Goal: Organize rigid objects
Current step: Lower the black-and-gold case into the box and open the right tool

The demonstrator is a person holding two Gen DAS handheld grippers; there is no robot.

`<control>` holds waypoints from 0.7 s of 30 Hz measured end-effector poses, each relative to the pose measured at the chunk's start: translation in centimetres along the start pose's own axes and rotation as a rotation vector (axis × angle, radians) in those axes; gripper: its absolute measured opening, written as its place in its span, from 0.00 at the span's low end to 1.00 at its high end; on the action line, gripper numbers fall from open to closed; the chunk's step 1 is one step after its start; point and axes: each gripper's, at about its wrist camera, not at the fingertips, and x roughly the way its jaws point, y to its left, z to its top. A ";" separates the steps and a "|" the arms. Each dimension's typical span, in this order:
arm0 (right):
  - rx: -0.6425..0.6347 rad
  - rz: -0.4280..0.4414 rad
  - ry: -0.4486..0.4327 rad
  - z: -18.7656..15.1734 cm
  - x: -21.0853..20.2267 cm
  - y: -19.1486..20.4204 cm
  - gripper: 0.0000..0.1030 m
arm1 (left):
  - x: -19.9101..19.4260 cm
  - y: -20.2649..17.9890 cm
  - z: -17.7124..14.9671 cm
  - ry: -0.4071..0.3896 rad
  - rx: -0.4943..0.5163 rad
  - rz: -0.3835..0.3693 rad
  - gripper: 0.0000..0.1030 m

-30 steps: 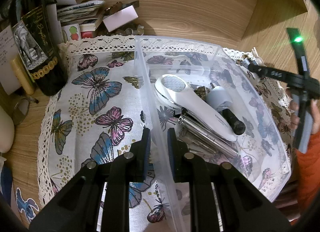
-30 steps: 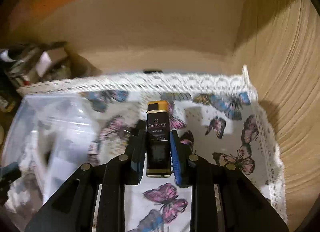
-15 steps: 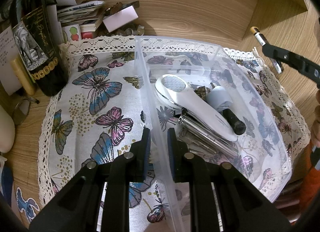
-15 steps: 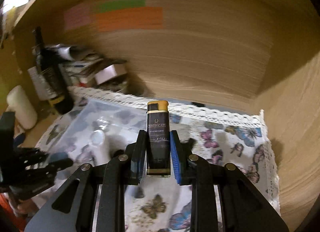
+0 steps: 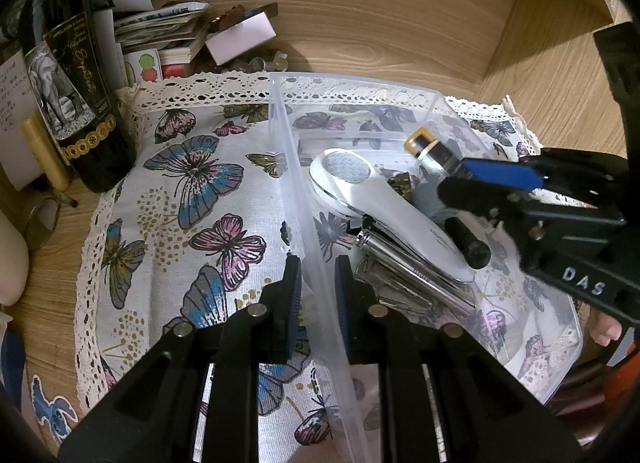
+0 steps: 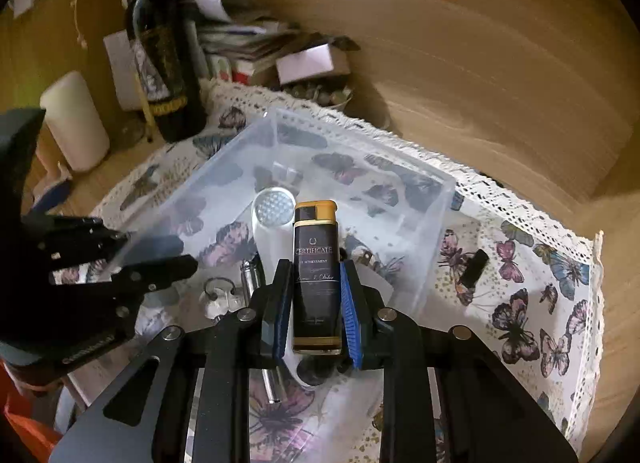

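Observation:
A clear plastic bin (image 5: pixel 360 84) sits on a butterfly-print cloth (image 5: pixel 192 183). My left gripper (image 5: pixel 317 292) is shut on the bin's near left wall. Inside lie a white handheld device (image 5: pixel 380 203), a silver metal tube (image 5: pixel 408 263) and a black cylinder (image 5: pixel 466 241). My right gripper (image 6: pixel 314 272) is shut on a black and gold lighter (image 6: pixel 315 263), which stands upright between the pads. The left wrist view shows the right gripper (image 5: pixel 460 179) over the bin's right half, with the lighter (image 5: pixel 428 147) sticking out above the white device (image 6: pixel 272 219). The bin (image 6: pixel 360 139) lies below it.
A dark wine bottle (image 5: pixel 76 103), a stack of papers (image 5: pixel 168 27) and a white box (image 5: pixel 240 37) crowd the back left corner. A white candle (image 6: pixel 74 123) stands left of the bottle. A small black object (image 6: pixel 474 267) lies on the cloth right of the bin. Wooden walls close the back and right.
My right gripper has swung left with the lighter, from over the bare cloth to above the bin, and has rolled. The left gripper has kept still on the bin wall.

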 end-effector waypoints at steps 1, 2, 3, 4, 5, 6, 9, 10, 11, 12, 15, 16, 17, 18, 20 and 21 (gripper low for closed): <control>-0.002 0.005 0.007 0.0 0.2 0.0 0.21 | 0.0 0.0 0.0 0.000 0.000 0.000 0.15; -0.003 0.008 0.013 0.0 0.3 0.0 0.21 | 0.0 0.0 0.0 0.000 0.000 0.000 0.15; -0.005 0.010 0.022 0.0 0.5 0.1 0.21 | 0.0 0.0 0.0 0.000 0.000 0.001 0.15; -0.006 0.010 0.029 0.0 0.6 0.1 0.21 | 0.0 0.0 0.0 0.000 0.001 0.001 0.15; -0.009 0.013 0.038 -0.1 0.8 0.0 0.21 | 0.0 0.0 0.0 0.000 0.000 0.001 0.15; -0.010 0.014 0.047 -0.1 0.9 0.0 0.21 | 0.0 0.0 0.0 0.000 -0.001 0.001 0.15; -0.004 0.023 0.072 -0.3 1.6 -0.1 0.21 | 0.0 0.0 0.0 0.000 -0.001 0.001 0.15; 0.002 0.029 0.077 -0.3 1.7 -0.1 0.21 | 0.0 0.0 0.0 0.000 -0.001 0.001 0.15; 0.006 0.029 0.079 -0.3 1.8 -0.2 0.21 | 0.0 0.0 0.0 0.000 0.000 0.001 0.15; 0.003 0.024 0.074 -0.4 1.7 -0.2 0.21 | 0.0 0.0 0.0 0.000 0.000 0.001 0.15; 0.008 0.031 0.065 -0.3 1.1 -0.3 0.24 | 0.0 0.0 0.0 0.000 -0.001 0.001 0.15; 0.011 0.031 0.056 -0.3 0.9 -0.4 0.26 | 0.0 0.0 0.0 0.000 0.000 0.001 0.15; 0.014 0.028 0.042 -0.3 0.4 -0.5 0.29 | 0.0 0.0 0.0 0.000 0.000 0.001 0.15; 0.017 0.024 0.028 -0.3 0.0 -0.7 0.31 | 0.0 0.0 0.0 0.000 0.000 0.001 0.15; 0.029 0.020 -0.003 -0.1 -1.0 -1.2 0.33 | 0.0 0.0 0.0 0.000 0.000 0.001 0.15; 0.035 0.018 -0.017 -0.1 -1.5 -1.4 0.35 | 0.0 0.0 0.0 0.000 0.000 0.002 0.15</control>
